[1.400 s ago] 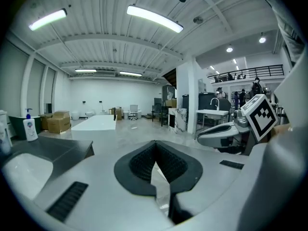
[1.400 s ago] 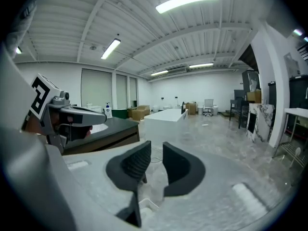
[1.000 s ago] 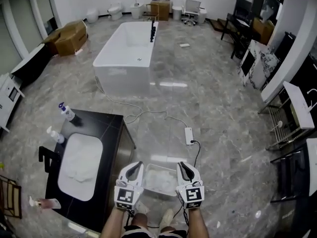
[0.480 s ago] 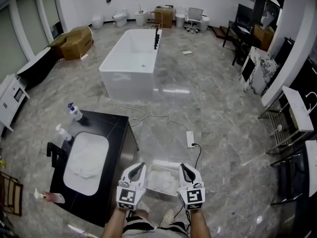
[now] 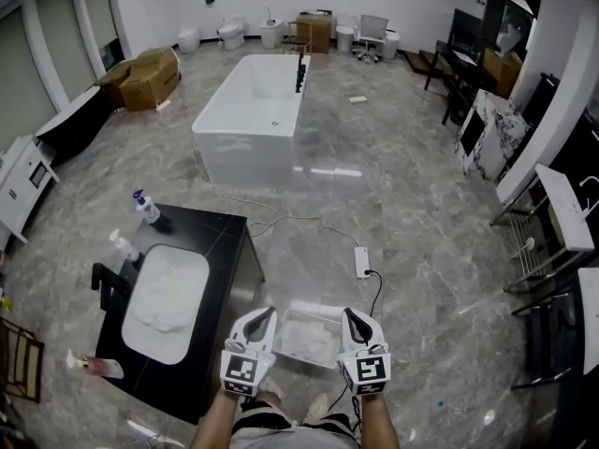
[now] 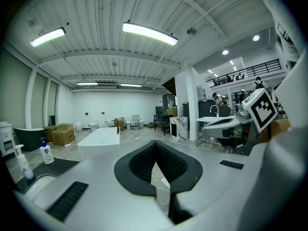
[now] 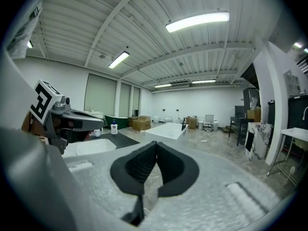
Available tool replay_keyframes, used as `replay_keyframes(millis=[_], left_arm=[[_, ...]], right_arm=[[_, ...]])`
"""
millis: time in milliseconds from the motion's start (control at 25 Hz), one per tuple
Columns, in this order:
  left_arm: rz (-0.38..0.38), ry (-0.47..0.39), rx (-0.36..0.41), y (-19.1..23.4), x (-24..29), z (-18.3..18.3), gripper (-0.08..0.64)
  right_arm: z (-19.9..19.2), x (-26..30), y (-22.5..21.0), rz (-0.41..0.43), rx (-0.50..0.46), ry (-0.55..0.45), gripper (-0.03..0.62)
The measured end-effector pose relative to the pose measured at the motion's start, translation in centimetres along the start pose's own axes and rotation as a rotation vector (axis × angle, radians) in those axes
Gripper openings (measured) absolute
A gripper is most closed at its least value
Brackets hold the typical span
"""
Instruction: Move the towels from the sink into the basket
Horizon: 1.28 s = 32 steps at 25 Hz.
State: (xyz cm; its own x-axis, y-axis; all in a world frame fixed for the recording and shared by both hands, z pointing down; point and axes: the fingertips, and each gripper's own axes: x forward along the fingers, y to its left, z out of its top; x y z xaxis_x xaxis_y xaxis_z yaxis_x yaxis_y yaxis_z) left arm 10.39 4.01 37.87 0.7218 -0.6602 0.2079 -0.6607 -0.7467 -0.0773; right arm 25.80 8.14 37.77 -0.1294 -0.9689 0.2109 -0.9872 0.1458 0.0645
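Observation:
White towels lie bunched in the white sink, set in a black counter at the lower left of the head view. A pale basket stands on the floor right of the counter with white towels inside. My left gripper and right gripper hover side by side over the basket's two ends, both shut and holding nothing. The jaws meet tip to tip in the left gripper view and in the right gripper view.
Two pump bottles and a black faucet stand along the sink's far side. A white bathtub lies ahead, and a power strip with its cable is on the floor beyond the basket. Cardboard box at back left, racks at right.
Both grippers have lifted slightly above the basket, still side by side. The head view has shifted, so the sink and counter sit a little further right in the picture.

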Motion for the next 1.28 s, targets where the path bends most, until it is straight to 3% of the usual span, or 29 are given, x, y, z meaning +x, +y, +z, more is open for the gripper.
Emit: replay_keyframes(millis=[320, 560, 800, 1280], left_arm=[[0.077, -0.006, -0.026, 3.4, -1.7, 0.5, 0.015], [0.213, -0.007, -0.058, 9.8, -5.1, -0.4, 0.015], [0.354, 0.018, -0.081, 16.7, -9.1, -1.8, 0.015], [0.618, 0.070, -0.169, 28.2, -19.6, -7.0, 0.015]], right_arm=[[2.3, 3.1, 4.1, 0.104, -0.015, -0.008, 0.000], [5.2, 8.0, 9.8, 0.232, -0.055, -0.047, 0.000], [7.3, 13.6, 17.0, 0.391, -0.074, -0.065, 0.000], [7.5, 20.8, 34.7, 0.693, -0.105, -0.039, 0.000]])
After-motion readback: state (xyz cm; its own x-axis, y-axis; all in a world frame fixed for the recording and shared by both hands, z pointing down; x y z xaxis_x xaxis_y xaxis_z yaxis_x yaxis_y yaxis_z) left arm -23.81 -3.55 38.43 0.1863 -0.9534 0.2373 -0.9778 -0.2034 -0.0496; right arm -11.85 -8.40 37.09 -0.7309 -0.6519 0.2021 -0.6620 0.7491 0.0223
